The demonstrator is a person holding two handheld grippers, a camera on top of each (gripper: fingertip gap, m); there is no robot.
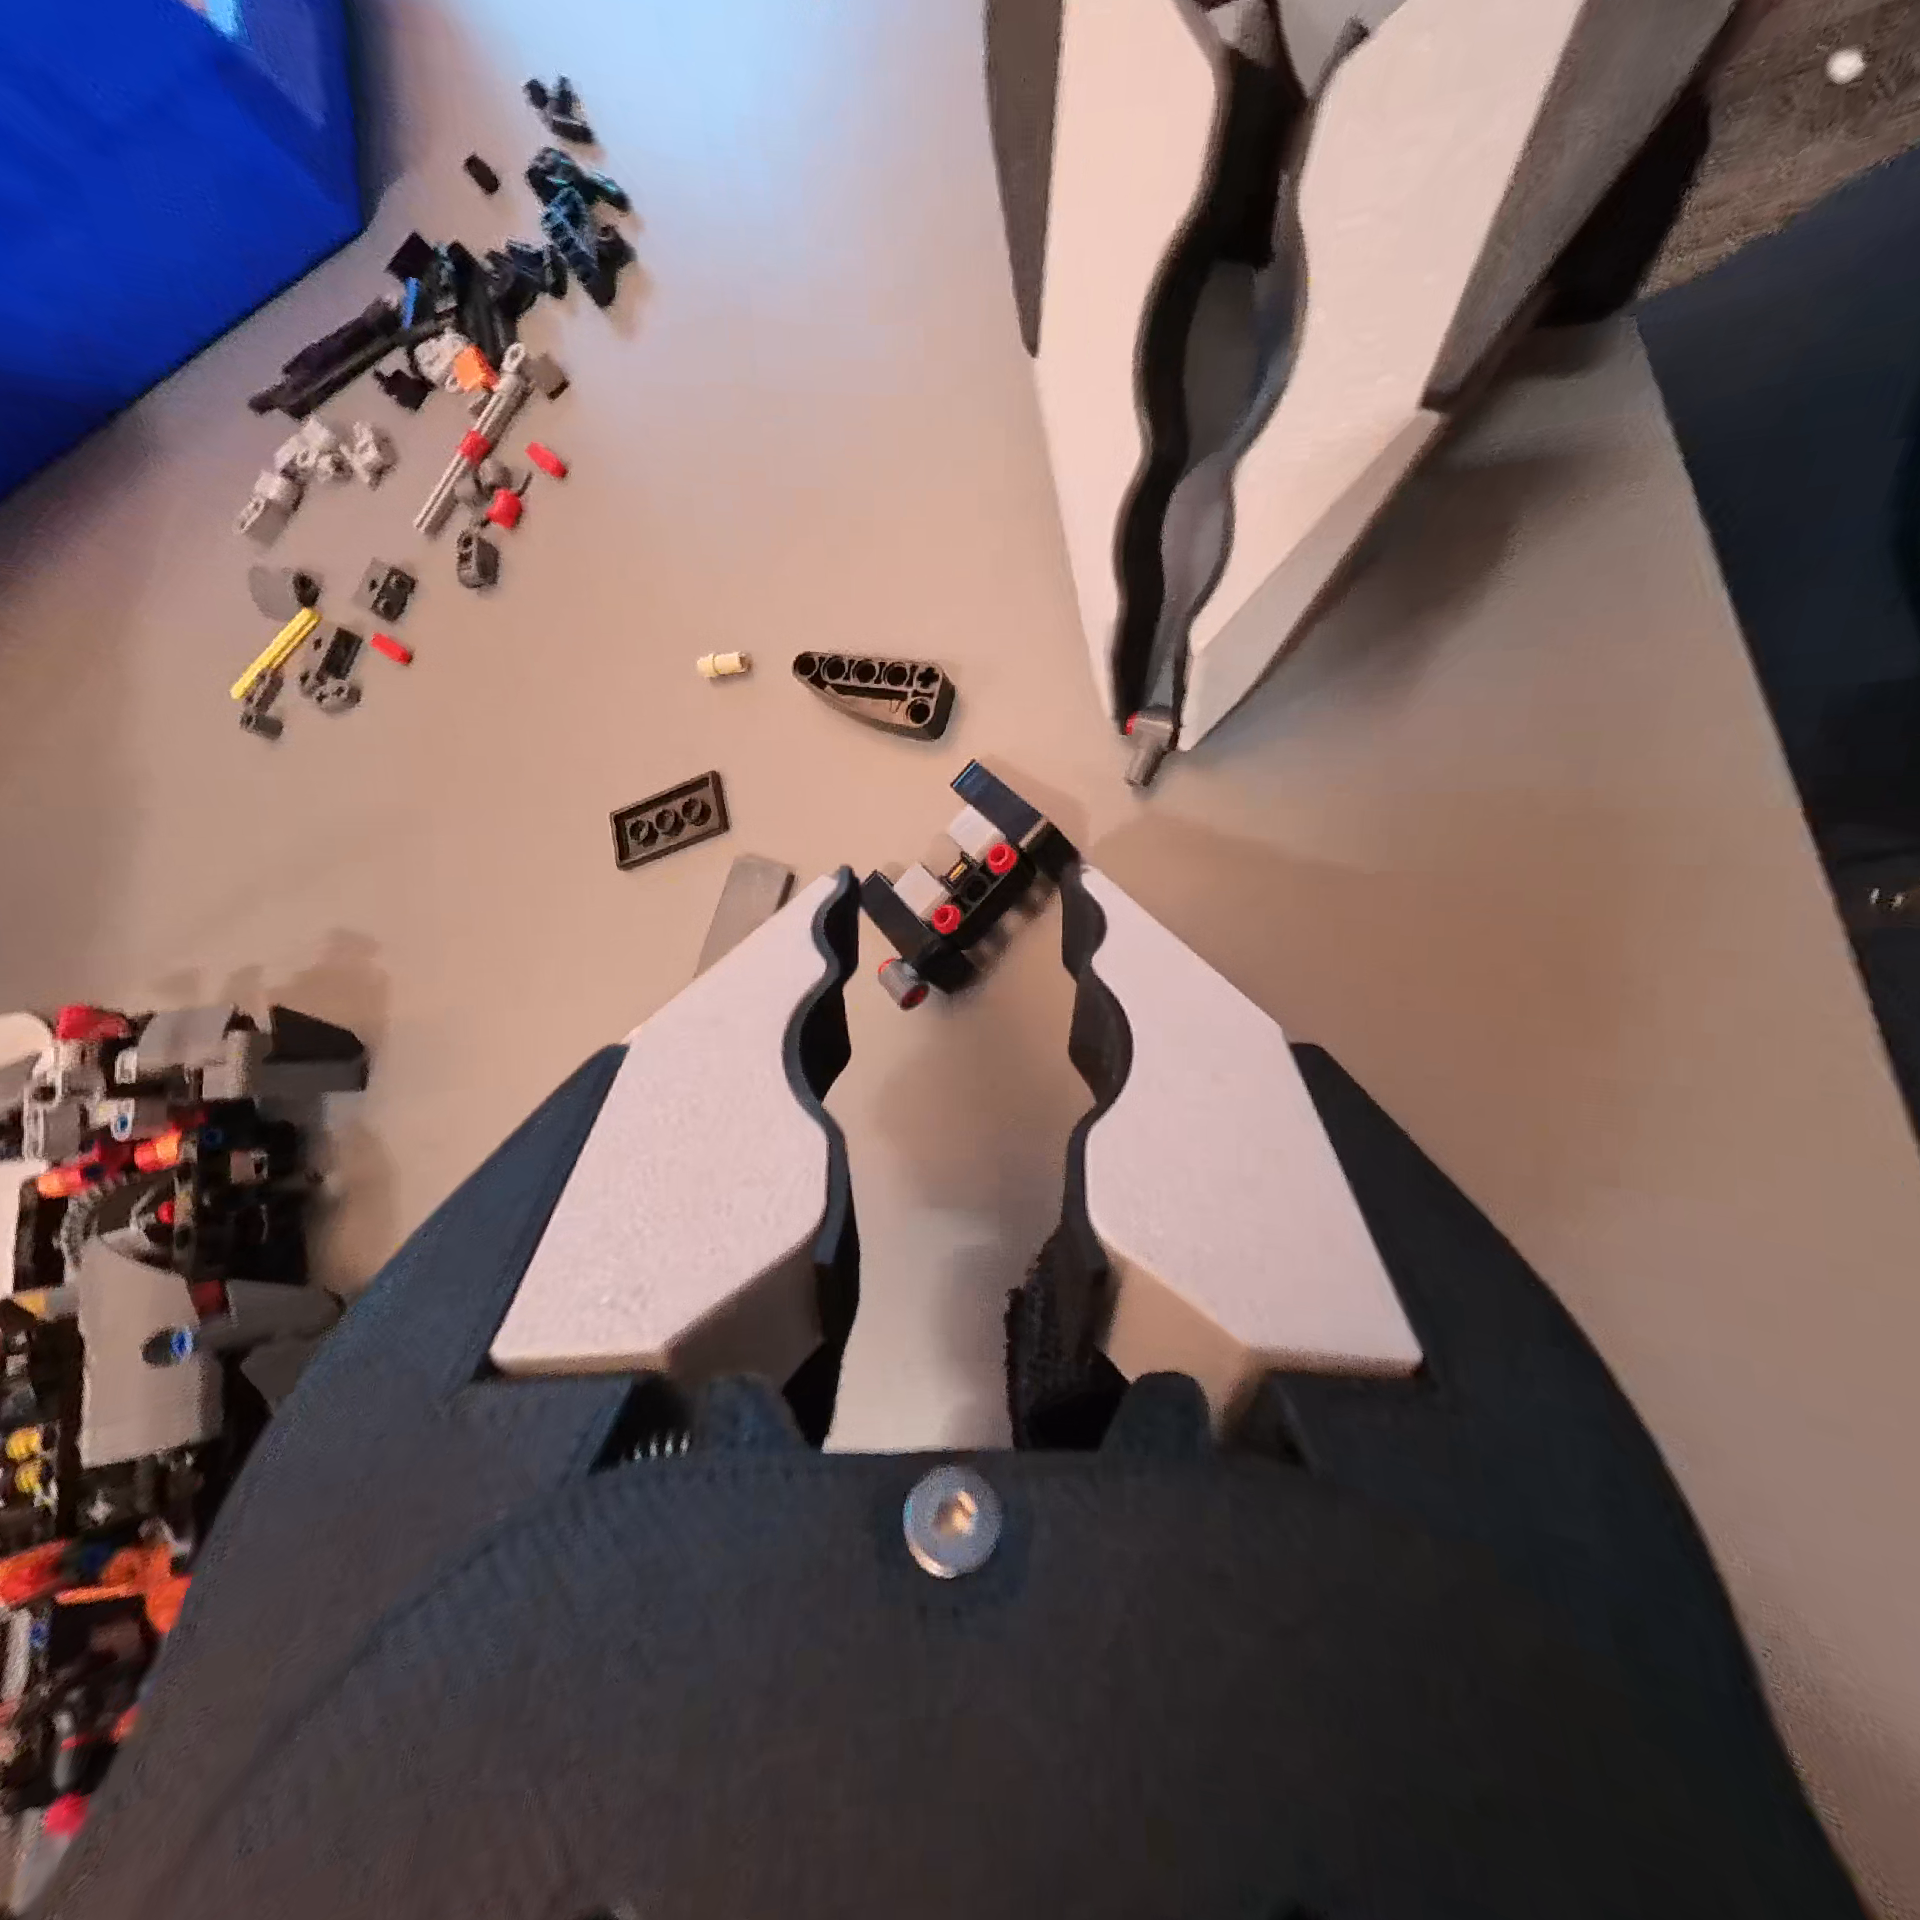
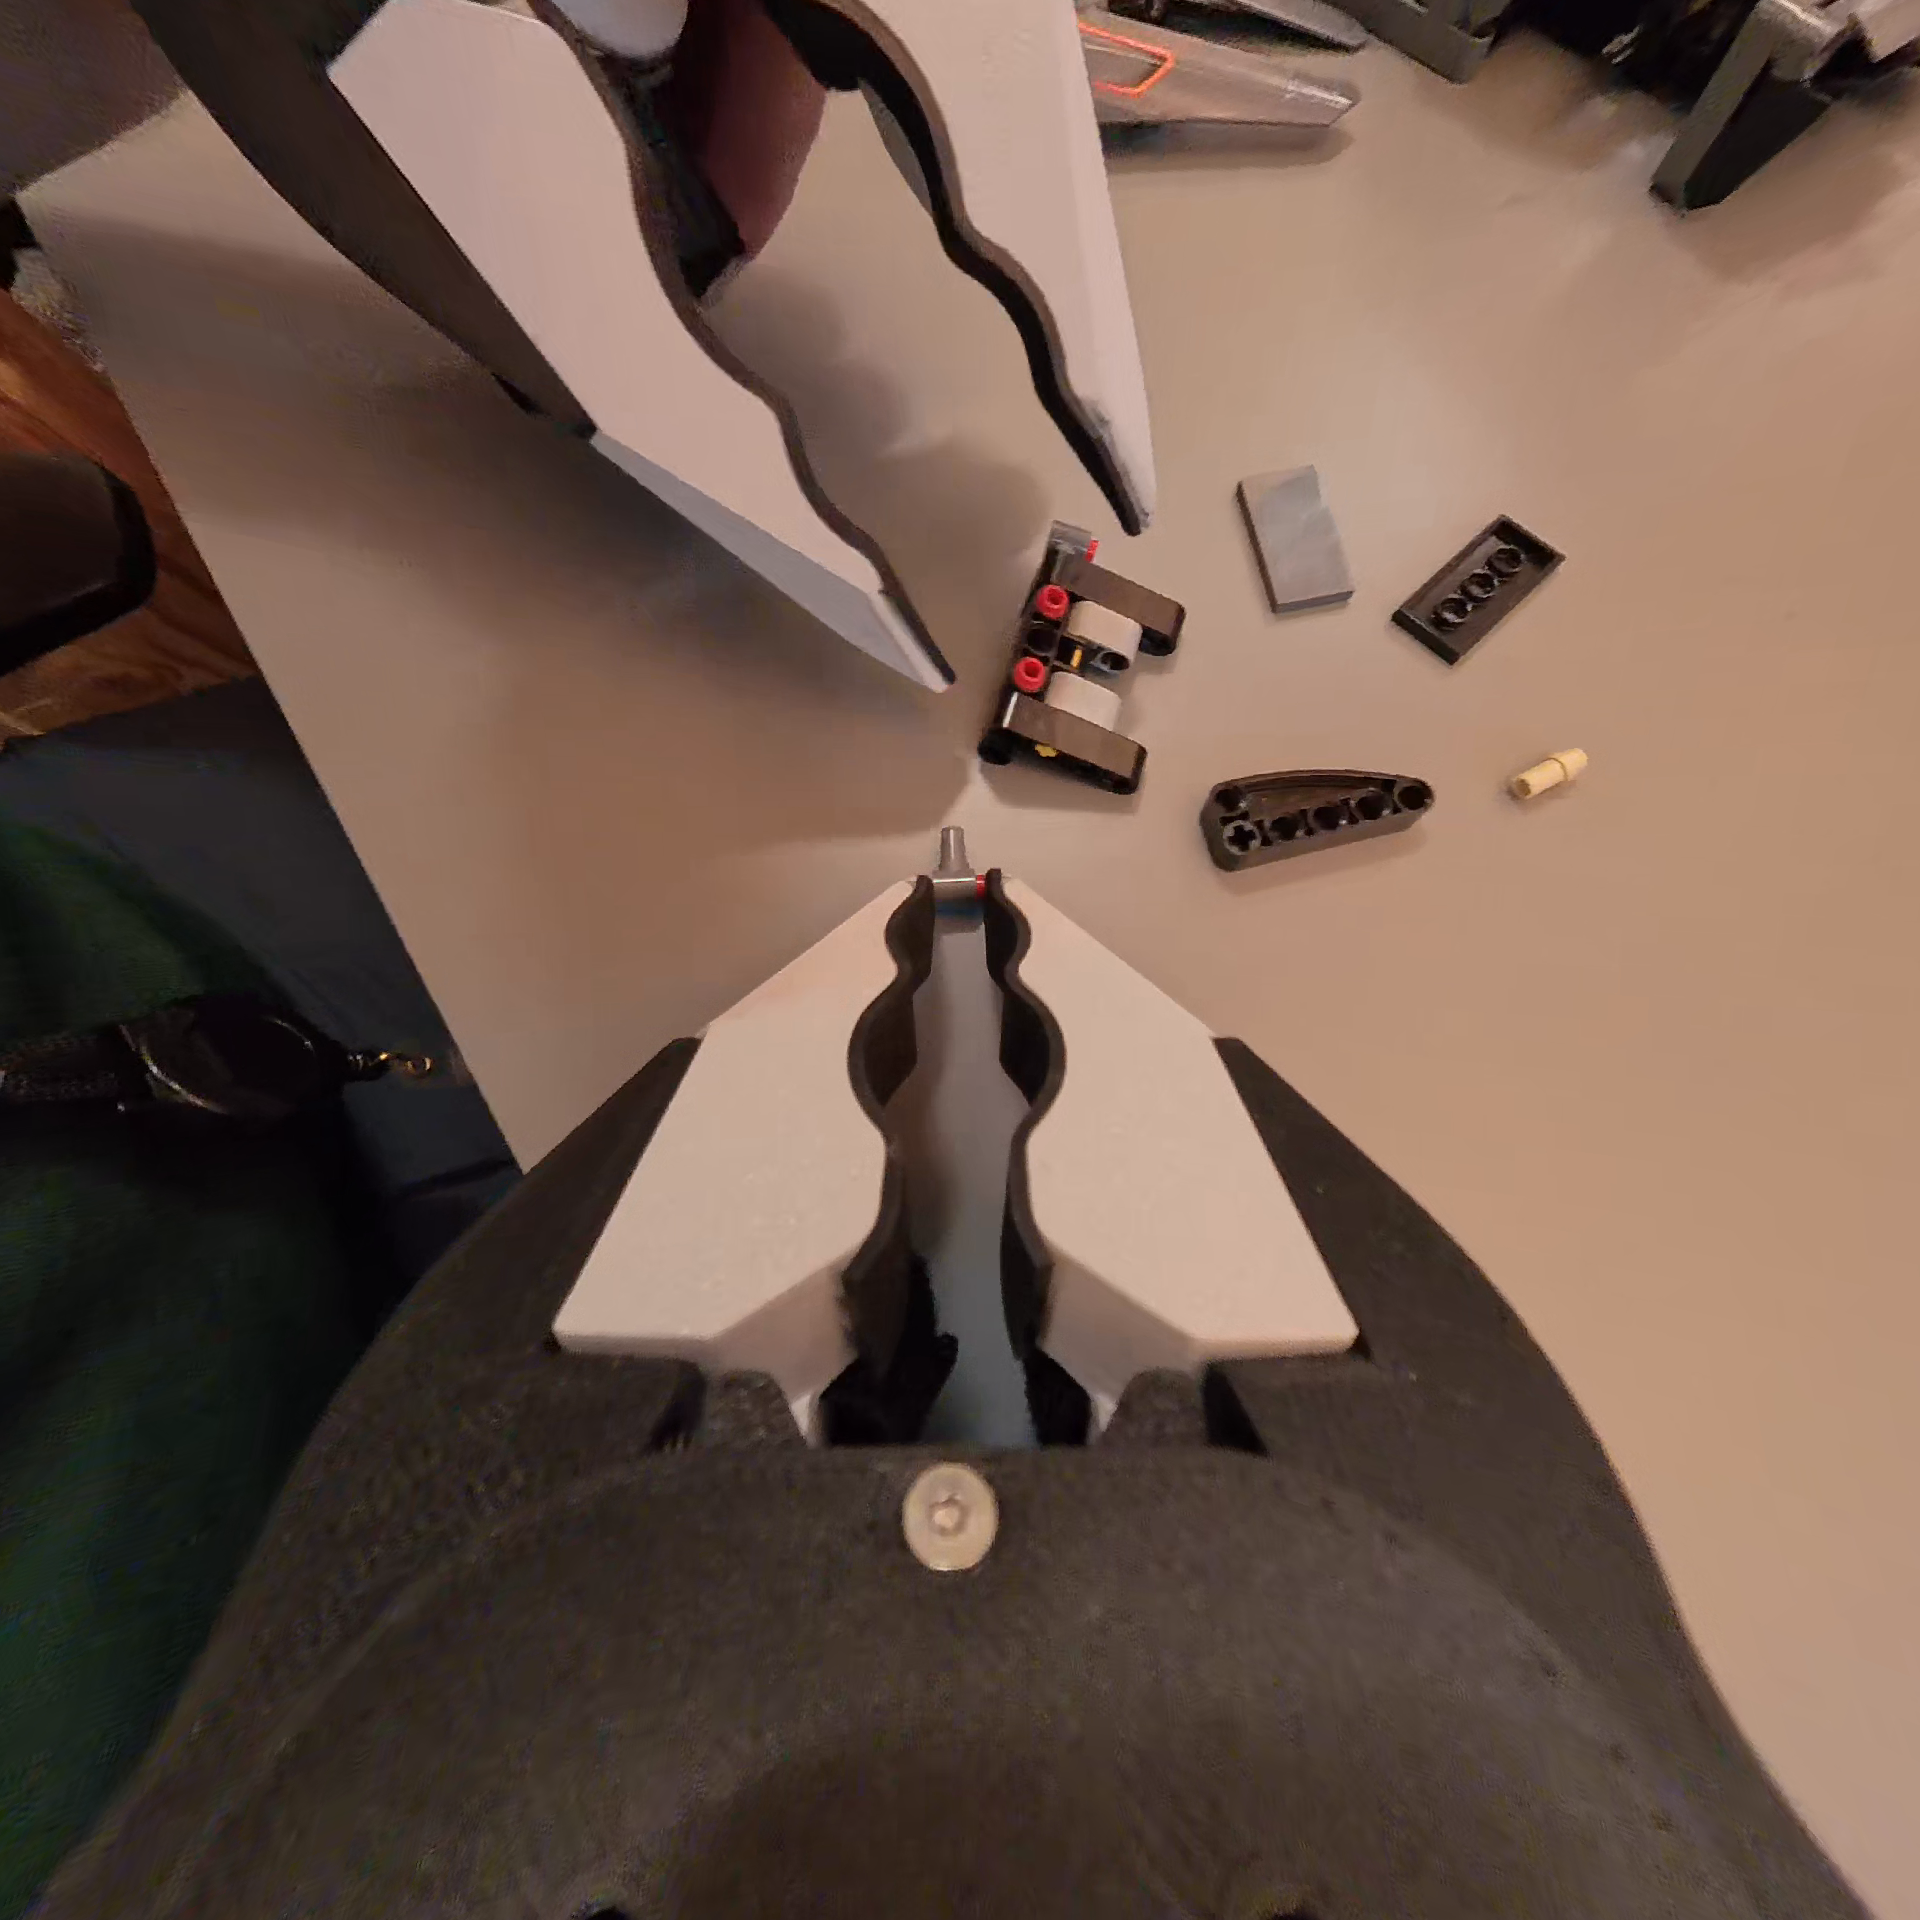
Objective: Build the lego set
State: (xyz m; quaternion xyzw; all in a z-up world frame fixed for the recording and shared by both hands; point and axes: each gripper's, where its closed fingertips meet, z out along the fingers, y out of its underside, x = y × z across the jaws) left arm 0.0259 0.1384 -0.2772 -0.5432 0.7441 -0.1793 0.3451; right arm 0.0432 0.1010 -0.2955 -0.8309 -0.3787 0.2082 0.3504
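The small black sub-assembly (image 1: 961, 894) lies on the matte beige surface near its edge, just ahead of the left hand-held gripper (image 1: 961, 899), whose pale, wavy-edged fingers stand wide to either side of it. Its long axis runs roughly across their gap. The right hand-held gripper (image 2: 956, 883) pinches a small grey-and-red pin (image 2: 954, 868), tip pointing toward the sub-assembly's red-studded side. A curved black beam (image 2: 1314, 816) lies beside.
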